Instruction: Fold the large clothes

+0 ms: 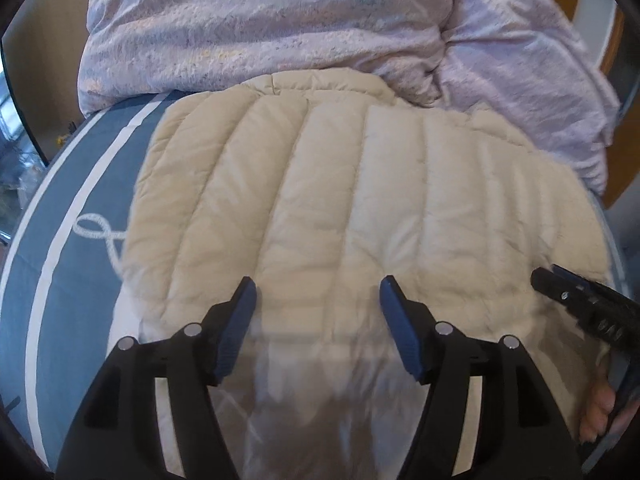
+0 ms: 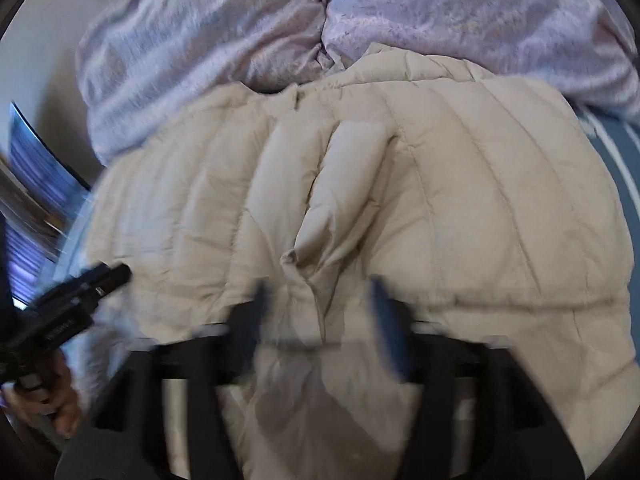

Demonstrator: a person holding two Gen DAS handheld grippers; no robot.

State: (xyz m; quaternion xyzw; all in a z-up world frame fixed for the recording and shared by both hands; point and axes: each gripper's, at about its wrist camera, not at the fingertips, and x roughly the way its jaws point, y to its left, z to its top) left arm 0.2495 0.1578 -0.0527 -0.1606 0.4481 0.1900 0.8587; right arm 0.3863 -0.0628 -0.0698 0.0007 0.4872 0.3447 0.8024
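Fingers (image 1: 244, 320) of left gripper (image 1: 318, 296) spread wide, gripping nothing, angled down over cream puffer jacket (image 1: 340, 200) on blue bedsheet (image 1: 72, 280). Right gripper (image 2: 318, 300) likewise parted, empty, blurred; purple duvet (image 1: 260, 28) at twelve o'clock.

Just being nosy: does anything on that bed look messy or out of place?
Mostly tidy. The cream puffer jacket lies fairly flat, but one quilted section near its middle bunches up into a ridge, and the lilac duvet behind is crumpled.
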